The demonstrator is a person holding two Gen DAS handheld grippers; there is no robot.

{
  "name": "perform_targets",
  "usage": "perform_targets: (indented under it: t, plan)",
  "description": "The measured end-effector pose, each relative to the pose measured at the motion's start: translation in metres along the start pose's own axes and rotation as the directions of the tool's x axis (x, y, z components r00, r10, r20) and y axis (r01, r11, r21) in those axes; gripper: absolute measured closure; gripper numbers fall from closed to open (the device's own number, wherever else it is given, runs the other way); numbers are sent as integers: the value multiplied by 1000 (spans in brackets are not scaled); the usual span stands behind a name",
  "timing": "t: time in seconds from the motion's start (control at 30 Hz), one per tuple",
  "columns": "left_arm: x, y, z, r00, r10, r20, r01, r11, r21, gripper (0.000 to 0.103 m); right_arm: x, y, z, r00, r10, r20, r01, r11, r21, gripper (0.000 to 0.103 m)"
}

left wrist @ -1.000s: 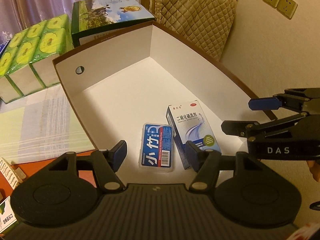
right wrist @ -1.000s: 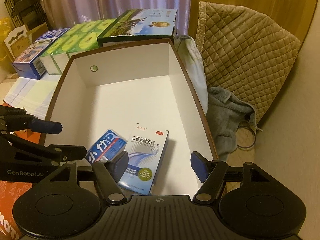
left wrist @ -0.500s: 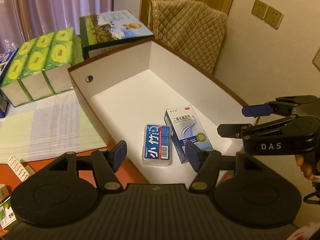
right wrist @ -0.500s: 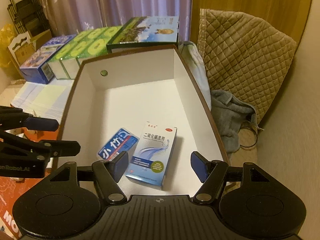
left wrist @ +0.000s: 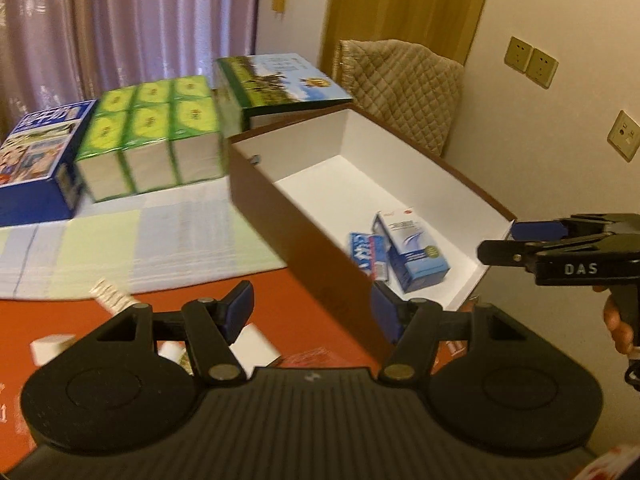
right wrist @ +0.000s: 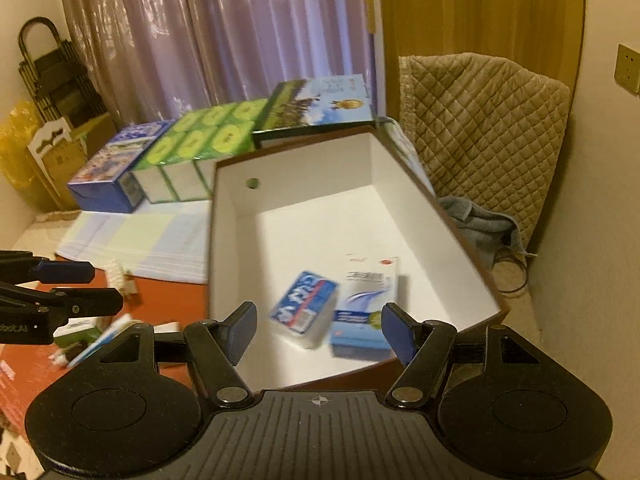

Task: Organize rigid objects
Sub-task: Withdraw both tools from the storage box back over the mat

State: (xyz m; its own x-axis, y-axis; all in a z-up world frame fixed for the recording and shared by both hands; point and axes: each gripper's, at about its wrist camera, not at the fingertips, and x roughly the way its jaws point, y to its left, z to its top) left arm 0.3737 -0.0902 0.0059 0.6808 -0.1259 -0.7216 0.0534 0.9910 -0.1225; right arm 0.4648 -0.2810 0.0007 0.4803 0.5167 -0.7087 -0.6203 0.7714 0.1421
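Print on the two packets (right wrist: 306,309) in the white box (left wrist: 452,184) smeared past reading, small items (left wrist: 116,298) on the red bench (left wrist: 168,300) blurred beyond telling, blue carton (left wrist: 30,168) cut off at the left edge, hand (left wrist: 618,322) behind the right tool (left wrist: 516,240) mostly hidden.

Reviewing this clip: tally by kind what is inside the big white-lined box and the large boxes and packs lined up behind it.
Small boxes lying in the white-lined box: 2, a blue-and-white medicine box and a blue pack with a red stripe
Green landscape-printed box: 1
Green tissue multipack: 1
Dark blue printed box: 1
Total: 5
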Motion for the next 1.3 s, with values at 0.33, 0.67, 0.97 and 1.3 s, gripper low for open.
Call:
perform_targets:
  t: [0.33,0.67,0.97,1.3]
  plan:
    - [-39,54,-44,1000,15,-3,-15,999,-37,42,-11,67,-27,997,71,-4,-71,997,-3,37]
    - [-63,99,-87,997,76,-33,-77,995,-59,42,15,127,-57,988,127,-93,-129,991,-21,37]
    - [-77,136,-113,987,153,-56,-158,981,-110,42,44,159,-75,978,145,-150,-155,986,-59,37]
    - [-68,163,-136,973,217,-85,-226,967,-121,43,72,167,-81,976,134,-172,-150,985,-80,37]
